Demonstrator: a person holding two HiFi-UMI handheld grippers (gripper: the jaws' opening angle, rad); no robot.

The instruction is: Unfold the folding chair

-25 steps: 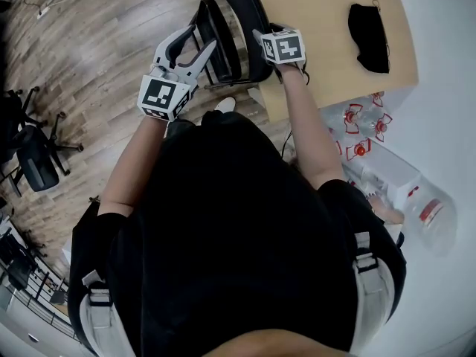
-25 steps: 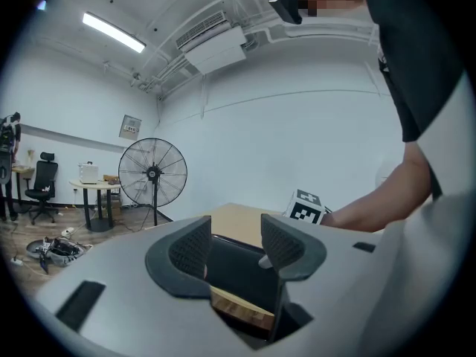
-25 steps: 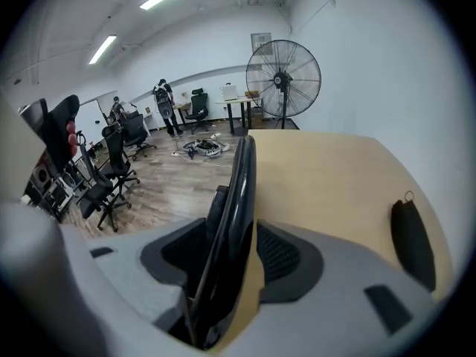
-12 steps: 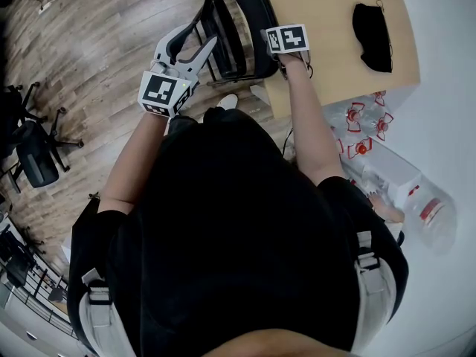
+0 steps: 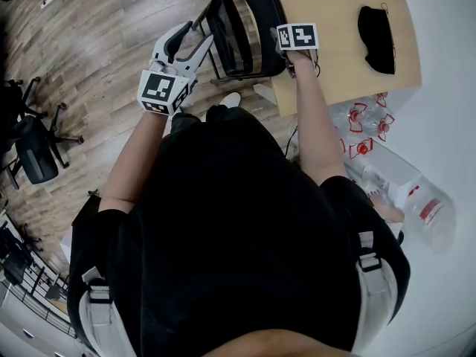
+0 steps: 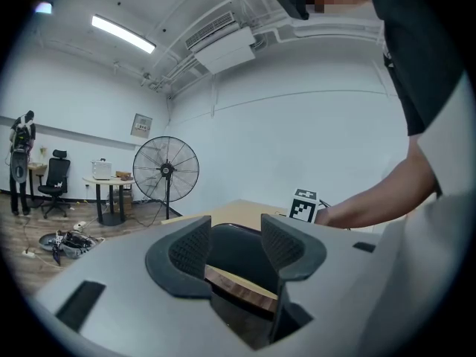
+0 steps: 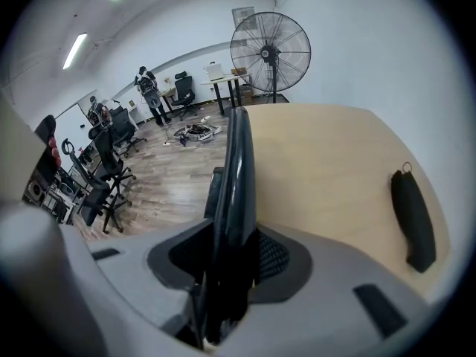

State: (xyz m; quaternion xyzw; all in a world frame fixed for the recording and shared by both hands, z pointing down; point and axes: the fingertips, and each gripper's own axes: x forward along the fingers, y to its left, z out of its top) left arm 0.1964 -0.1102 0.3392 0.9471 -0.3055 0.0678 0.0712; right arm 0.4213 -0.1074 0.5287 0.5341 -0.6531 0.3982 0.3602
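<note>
The black folding chair [image 5: 245, 21] stands folded against the tan table's near edge. My right gripper [image 5: 286, 50] points steeply down at its top. In the right gripper view the thin black backrest edge [image 7: 238, 169] runs between the pads, and the jaws of my right gripper [image 7: 234, 255] are closing tight on it. My left gripper [image 5: 204, 39] reaches in nearly level from the left. In the left gripper view, the seat's brown wooden edge [image 6: 238, 285] sits in the narrow gap of my left gripper [image 6: 232, 248], which looks shut on it.
The tan table [image 5: 335, 65] holds a black cloth [image 5: 375, 36]. Plastic bottles with red caps [image 5: 364, 125] lie on the white surface at the right. Office chairs [image 5: 33, 155] stand on the wood floor at the left. A pedestal fan [image 7: 269, 50] stands beyond the table.
The right gripper's marker cube has slid right and up along the chair's top. The left gripper has moved up the picture, staying at the chair's left side.
</note>
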